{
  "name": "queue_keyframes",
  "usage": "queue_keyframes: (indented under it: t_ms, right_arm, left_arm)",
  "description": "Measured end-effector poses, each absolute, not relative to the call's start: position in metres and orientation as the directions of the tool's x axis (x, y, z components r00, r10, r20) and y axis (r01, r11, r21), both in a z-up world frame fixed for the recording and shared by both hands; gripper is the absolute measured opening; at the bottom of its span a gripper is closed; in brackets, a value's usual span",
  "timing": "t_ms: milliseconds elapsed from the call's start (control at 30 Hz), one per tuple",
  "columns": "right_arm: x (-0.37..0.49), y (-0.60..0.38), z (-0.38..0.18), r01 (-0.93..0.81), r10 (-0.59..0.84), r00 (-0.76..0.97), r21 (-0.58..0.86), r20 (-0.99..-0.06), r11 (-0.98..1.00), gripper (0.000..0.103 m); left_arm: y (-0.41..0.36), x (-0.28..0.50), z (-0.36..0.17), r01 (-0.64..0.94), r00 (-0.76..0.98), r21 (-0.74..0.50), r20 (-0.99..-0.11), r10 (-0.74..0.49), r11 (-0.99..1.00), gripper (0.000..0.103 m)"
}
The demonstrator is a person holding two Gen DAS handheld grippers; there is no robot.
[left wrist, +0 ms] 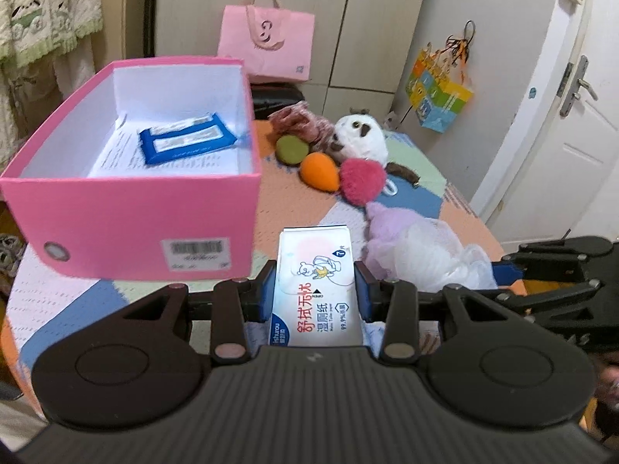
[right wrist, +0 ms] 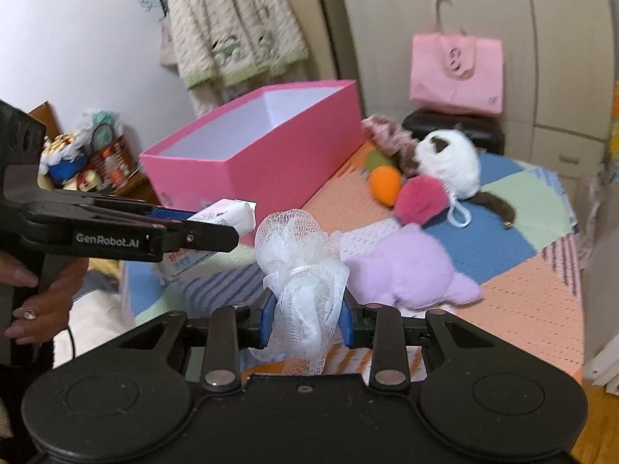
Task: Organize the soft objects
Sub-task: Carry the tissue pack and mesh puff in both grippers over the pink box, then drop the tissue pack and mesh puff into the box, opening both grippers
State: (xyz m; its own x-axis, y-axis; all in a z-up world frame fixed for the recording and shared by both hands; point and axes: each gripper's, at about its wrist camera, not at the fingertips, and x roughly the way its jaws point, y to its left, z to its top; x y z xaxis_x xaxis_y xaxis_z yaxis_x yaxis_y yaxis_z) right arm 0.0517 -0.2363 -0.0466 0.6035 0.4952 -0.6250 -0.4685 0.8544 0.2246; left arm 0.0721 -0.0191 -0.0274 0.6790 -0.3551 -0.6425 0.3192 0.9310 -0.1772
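Left wrist view: left claw (left wrist: 315, 290) clamps wet-wipe pack (left wrist: 315, 290) mid-length, lifted beside pink box (left wrist: 135, 216); pack light, pliable, slick film. Right claw (right wrist: 307, 319) pinches mesh bath pouf (right wrist: 301, 266) above tabletop (right wrist: 522, 290) front edge; airy, springy, best taken at corded core.

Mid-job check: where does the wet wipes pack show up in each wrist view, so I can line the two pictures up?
Left wrist view: the wet wipes pack sits bottom centre, clamped in the left claw, just right of the pink box.
Right wrist view: the pack is at mid-left, sticking out of the left claw, in front of the pink box.
Shared landmark: the pink box.
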Motion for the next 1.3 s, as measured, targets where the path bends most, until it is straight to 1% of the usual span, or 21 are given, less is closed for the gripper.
queue_keyframes:
  t_ms: [167,333,467,567,633,733,867,967,1067,1200,1300]
  right_arm:
    - [0.054,-0.225,-0.034,-0.512,0.547,0.548,0.264,-0.632,0.818,0.038]
    - [0.060,-0.209,-0.024,-0.544,0.599,0.481,0.317,-0.640,0.777,0.038]
    - [0.067,-0.192,-0.013,-0.578,0.629,0.439,0.334,-0.642,0.744,0.038]
    - [0.073,-0.176,-0.003,-0.613,0.648,0.425,0.325,-0.632,0.720,0.038]
    - [0.076,-0.165,0.005,-0.626,0.646,0.466,0.291,-0.604,0.723,0.038]
    - [0.083,-0.148,0.014,-0.646,0.661,0.509,0.263,-0.551,0.717,0.038]
    - [0.101,-0.131,0.024,-0.642,0.652,0.564,0.228,-0.506,0.732,0.038]
    - [0.124,-0.121,0.029,-0.628,0.637,0.587,0.216,-0.500,0.748,0.038]
    - [0.147,-0.112,0.030,-0.605,0.599,0.620,0.177,-0.507,0.776,0.038]
    - [0.178,-0.095,0.025,-0.562,0.498,0.680,0.055,-0.538,0.826,0.038]
    - [0.203,-0.079,0.016,-0.550,0.427,0.687,-0.036,-0.588,0.835,0.038]
  left_arm:
    - [0.009,0.071,-0.018,0.334,0.640,-0.226,-0.658,-0.397,0.915,0.039]
    - [0.029,0.069,-0.006,0.358,0.604,-0.225,-0.684,-0.409,0.906,0.039]
    - [0.040,0.071,0.007,0.382,0.583,-0.231,-0.691,-0.427,0.895,0.039]
    - [0.053,0.077,0.021,0.390,0.594,-0.252,-0.666,-0.451,0.886,0.039]
    - [0.064,0.083,0.031,0.381,0.624,-0.260,-0.636,-0.454,0.887,0.039]
    - [0.075,0.092,0.045,0.362,0.691,-0.226,-0.585,-0.424,0.904,0.039]
    - [0.083,0.112,0.058,0.356,0.717,-0.214,-0.562,-0.413,0.910,0.039]
    - [0.083,0.133,0.064,0.340,0.749,-0.149,-0.555,-0.363,0.929,0.039]
    - [0.085,0.165,0.064,0.324,0.743,-0.118,-0.583,-0.330,0.939,0.039]
    - [0.086,0.218,0.051,0.310,0.691,-0.143,-0.645,-0.326,0.940,0.039]
    - [0.086,0.250,0.033,0.278,0.642,-0.164,-0.701,-0.310,0.946,0.039]
